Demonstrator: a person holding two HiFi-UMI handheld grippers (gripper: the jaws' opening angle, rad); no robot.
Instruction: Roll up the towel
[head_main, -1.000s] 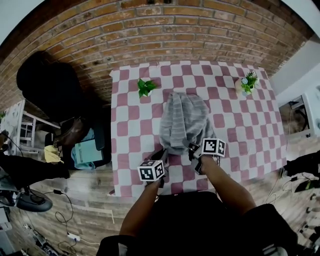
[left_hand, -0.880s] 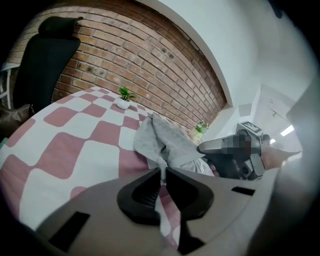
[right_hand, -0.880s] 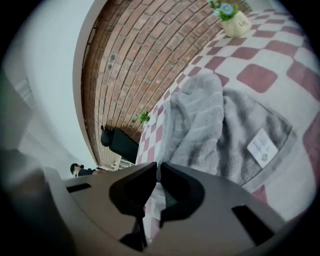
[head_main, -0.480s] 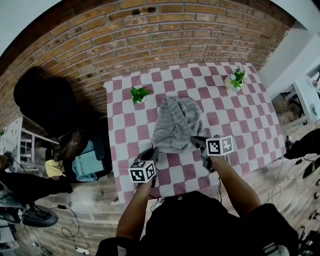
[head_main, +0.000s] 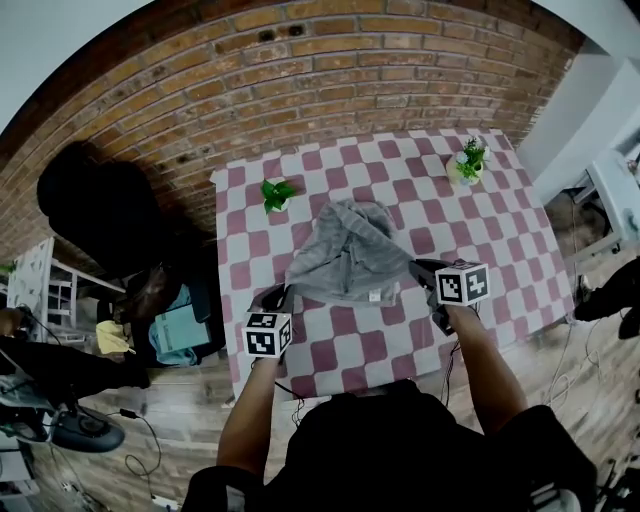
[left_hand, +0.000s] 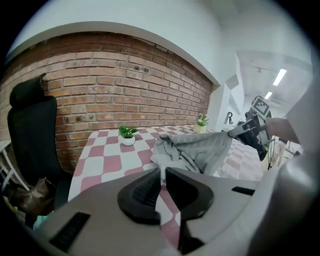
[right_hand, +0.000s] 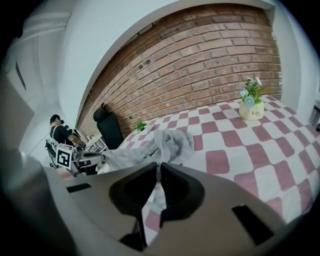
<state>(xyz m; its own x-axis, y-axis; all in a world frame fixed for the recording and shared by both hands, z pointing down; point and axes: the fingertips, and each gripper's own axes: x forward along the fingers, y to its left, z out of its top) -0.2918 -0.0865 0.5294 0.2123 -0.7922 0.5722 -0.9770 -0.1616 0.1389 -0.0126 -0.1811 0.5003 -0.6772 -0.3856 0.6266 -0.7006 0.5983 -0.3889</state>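
On the worktop (head_main: 500, 250): pink-and-white checked cloth, far edge up against a brick wall (head_main: 330, 70); grey towel (head_main: 345, 262) near the middle.
Across the towel: far part bunched in soft folds and resting on the checks; near edge lifted clear of the cloth and pulled out wide between the two grippers; small white label (head_main: 372, 295) on that raised edge.
At the left gripper (head_main: 285, 297): jaws closed tight on the towel's near left corner, a pinch of grey fabric caught between the pads; marker cube turned upward.
At the right gripper (head_main: 420, 268): jaws likewise closed on the near right corner, fabric running from between the pads back toward the bunched heap; marker cube turned upward.
Beyond the towel: green plant (head_main: 275, 192) in a small white pot toward the far left, apart from the fabric; flowering plant (head_main: 466, 160) in a pale pot at the far right corner, well apart from it.
Left of the worktop: black chair (head_main: 100, 200) close to the wall.
Below the near edge: wooden floor (head_main: 150, 400) with loose cables.
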